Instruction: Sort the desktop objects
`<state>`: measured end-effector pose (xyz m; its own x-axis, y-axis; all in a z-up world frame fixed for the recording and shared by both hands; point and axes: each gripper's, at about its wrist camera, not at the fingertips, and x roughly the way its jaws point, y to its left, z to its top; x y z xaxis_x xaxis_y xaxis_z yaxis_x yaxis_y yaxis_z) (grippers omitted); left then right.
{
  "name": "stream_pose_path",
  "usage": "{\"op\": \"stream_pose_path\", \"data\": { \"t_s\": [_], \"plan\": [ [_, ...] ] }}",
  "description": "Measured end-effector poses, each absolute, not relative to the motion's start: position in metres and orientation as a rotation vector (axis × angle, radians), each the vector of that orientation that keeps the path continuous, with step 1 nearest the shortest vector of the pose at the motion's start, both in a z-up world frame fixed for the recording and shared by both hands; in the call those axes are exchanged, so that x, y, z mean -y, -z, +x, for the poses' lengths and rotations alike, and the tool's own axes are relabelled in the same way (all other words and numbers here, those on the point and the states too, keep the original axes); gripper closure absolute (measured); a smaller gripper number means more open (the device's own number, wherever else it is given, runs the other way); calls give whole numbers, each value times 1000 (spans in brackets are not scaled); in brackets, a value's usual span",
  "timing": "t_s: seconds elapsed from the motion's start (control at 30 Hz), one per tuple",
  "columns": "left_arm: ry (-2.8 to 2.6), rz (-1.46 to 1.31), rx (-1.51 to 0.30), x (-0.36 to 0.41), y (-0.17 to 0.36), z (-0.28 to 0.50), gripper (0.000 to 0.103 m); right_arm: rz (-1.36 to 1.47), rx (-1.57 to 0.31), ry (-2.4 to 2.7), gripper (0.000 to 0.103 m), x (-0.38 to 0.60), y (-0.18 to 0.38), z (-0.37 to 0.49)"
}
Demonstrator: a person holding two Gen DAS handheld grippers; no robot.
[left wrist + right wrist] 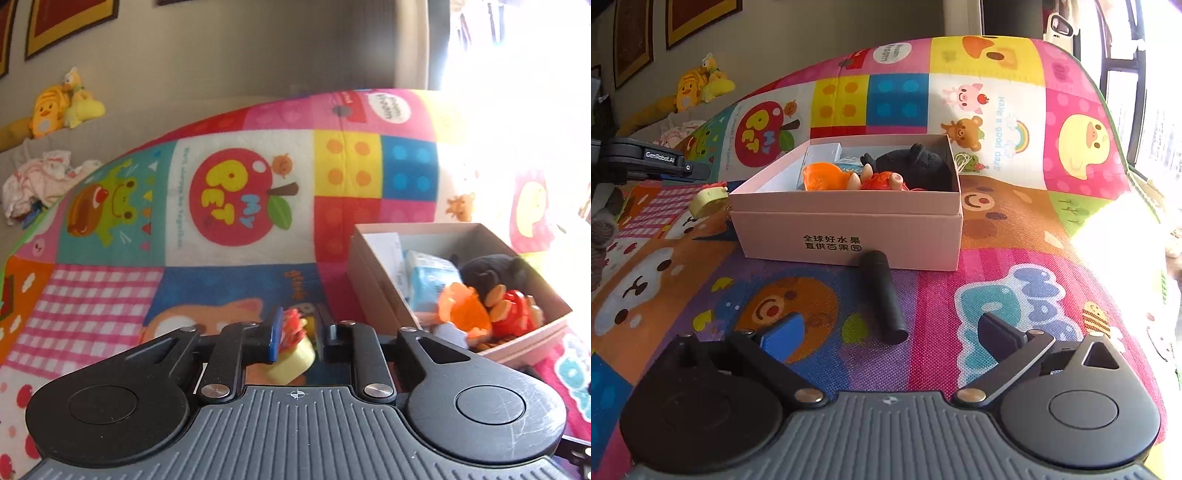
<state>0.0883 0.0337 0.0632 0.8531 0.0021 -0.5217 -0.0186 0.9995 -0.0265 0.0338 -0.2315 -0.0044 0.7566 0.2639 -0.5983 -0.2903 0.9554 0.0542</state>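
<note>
Lying before the pink box — black cylinder; right view only.

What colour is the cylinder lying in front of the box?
Black; the cylinder shows best in the right wrist view.

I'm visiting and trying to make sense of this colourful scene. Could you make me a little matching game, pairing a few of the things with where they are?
Things:
1. black cylindrical tube
2. pale yellow round toy with red top
3. black plush toy
4. pink cardboard box

Places:
A. inside the box
B. between the left gripper's fingers
C. standing on the patchwork play mat
D. lying on the mat in front of the box, ahead of the open right gripper

Pairs: 1-D, 2-B, 3-A, 4-C
</note>
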Motion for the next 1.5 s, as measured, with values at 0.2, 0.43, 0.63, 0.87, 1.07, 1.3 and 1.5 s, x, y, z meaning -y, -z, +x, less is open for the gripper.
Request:
{"op": "stream_pose_path", "data": {
  "t_s": [0.2,0.43,0.63,0.87,1.07,1.3,1.5],
  "plan": [
    [77,62,-523,-7,-61,39,81,-51,-645,-287,1,230,5,34],
    [20,9,-619,-18,-31,60,44,-56,-652,-277,0,229,6,35],
    [29,65,-613,-19,-9,89,22,-51,-665,-277,0,230,7,37],
    [7,31,-677,-24,6,119,37,-33,-697,-284,0,231,10,42],
    [-12,8,-674,-20,3,96,40,-33,-708,-283,0,231,11,44],
    [70,-22,-696,3,-4,31,37,-48,-741,-277,0,229,13,48],
    [114,-14,-681,19,-1,13,14,-111,-708,-254,10,226,9,45]
  ]
}}
